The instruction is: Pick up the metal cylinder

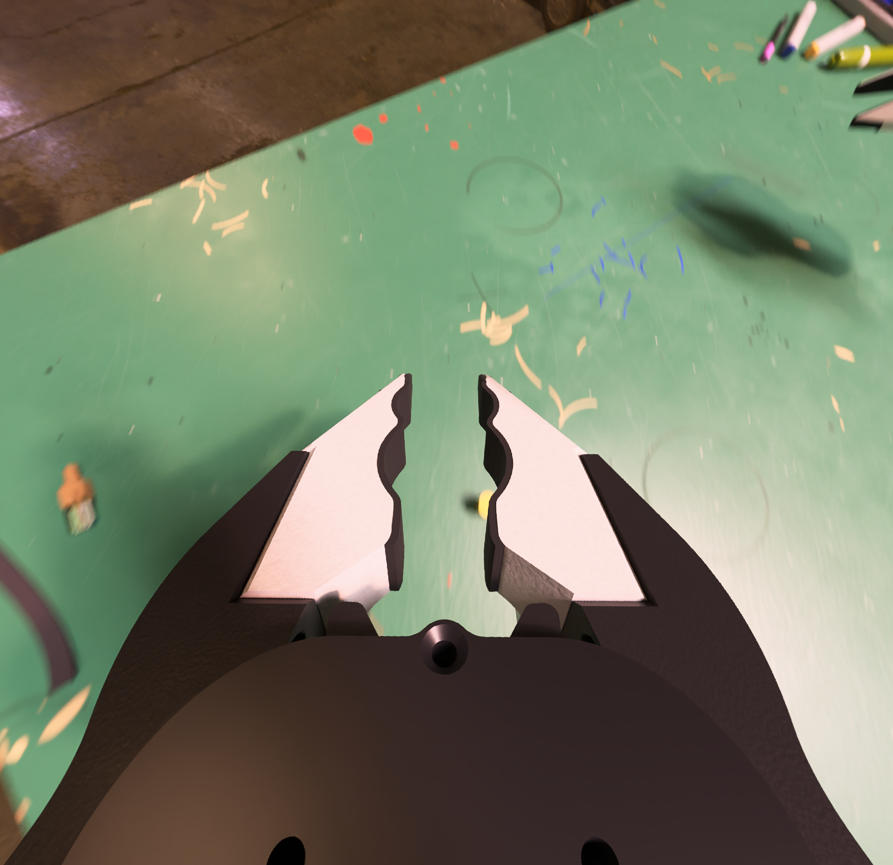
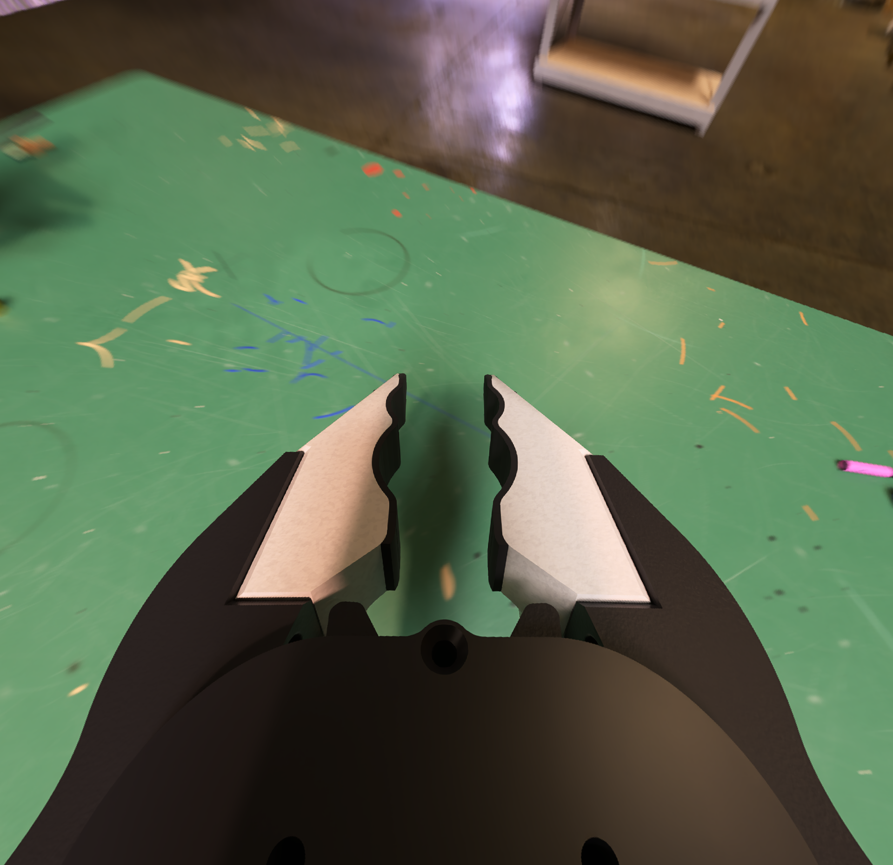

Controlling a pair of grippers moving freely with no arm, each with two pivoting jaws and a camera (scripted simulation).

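No metal cylinder shows in either view. My left gripper [image 1: 444,383] is open and empty, above the green table [image 1: 290,310]. A small yellow object [image 1: 484,503] lies on the table, partly hidden behind its right finger. My right gripper [image 2: 444,383] is open and empty, above the same green table [image 2: 580,310] over blue pen marks. The tips of the other gripper [image 1: 877,100] show at the right edge of the left wrist view.
Several markers [image 1: 836,37] lie at the far right. A small tan and green object [image 1: 76,498] and a dark curved piece [image 1: 36,614] are at the left. A pink marker [image 2: 865,468] lies at the right. The table edge runs diagonally; a shelf unit [image 2: 647,54] stands on the floor beyond.
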